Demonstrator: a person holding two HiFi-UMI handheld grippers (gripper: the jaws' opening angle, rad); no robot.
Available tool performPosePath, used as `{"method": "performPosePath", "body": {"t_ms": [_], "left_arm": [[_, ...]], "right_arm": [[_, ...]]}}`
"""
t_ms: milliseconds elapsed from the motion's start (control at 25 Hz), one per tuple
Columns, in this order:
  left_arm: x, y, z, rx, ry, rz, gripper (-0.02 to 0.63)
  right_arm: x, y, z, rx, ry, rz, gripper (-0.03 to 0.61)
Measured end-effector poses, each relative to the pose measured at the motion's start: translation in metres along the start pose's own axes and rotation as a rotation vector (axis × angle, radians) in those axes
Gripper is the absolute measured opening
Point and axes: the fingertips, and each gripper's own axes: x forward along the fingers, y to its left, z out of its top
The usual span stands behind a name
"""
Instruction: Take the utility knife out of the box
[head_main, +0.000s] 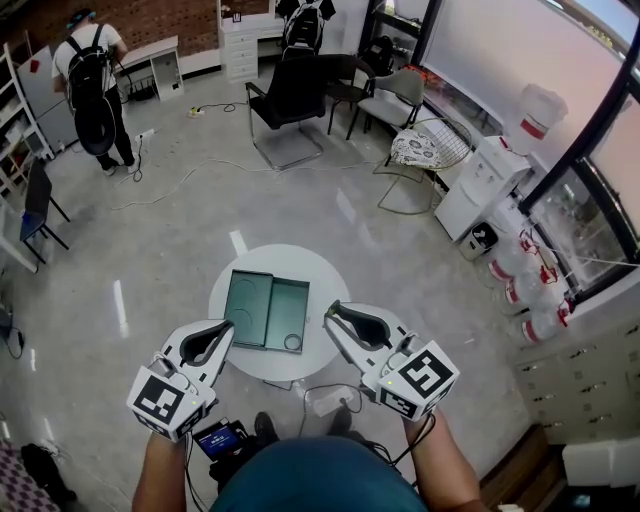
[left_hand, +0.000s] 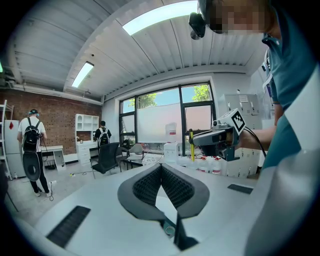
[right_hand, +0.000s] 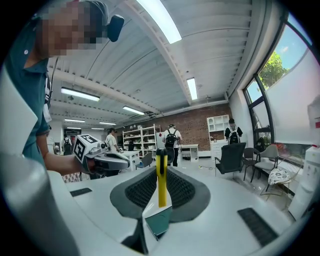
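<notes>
Fingers (right_hand: 140, 190) of the right gripper (right_hand: 161, 171) clamp the knife (right_hand: 161, 187) upright; the left gripper (left_hand: 161, 167) has its fingers together, empty. The open box (head_main: 250, 300) lies on the table (head_main: 322, 266).

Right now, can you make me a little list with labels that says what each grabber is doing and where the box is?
left gripper: shut, nothing between its jaws
right gripper: shut on the yellow utility knife, which stands upright between the pads
box: green, lid open, lying flat on the table, no knife inside
table: round and white, in front of the person, just beyond both grippers
task: the knife is already out of the box
</notes>
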Motion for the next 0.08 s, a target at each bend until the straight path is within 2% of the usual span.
{"method": "performPosePath", "body": {"t_ms": [80], "left_arm": [[0.0,0.0009,-0.0026,-0.001,0.004,0.0,0.018]], "right_arm": [[0.0018,0.0002,-0.002,0.001,0.003,0.002,0.081]]}}
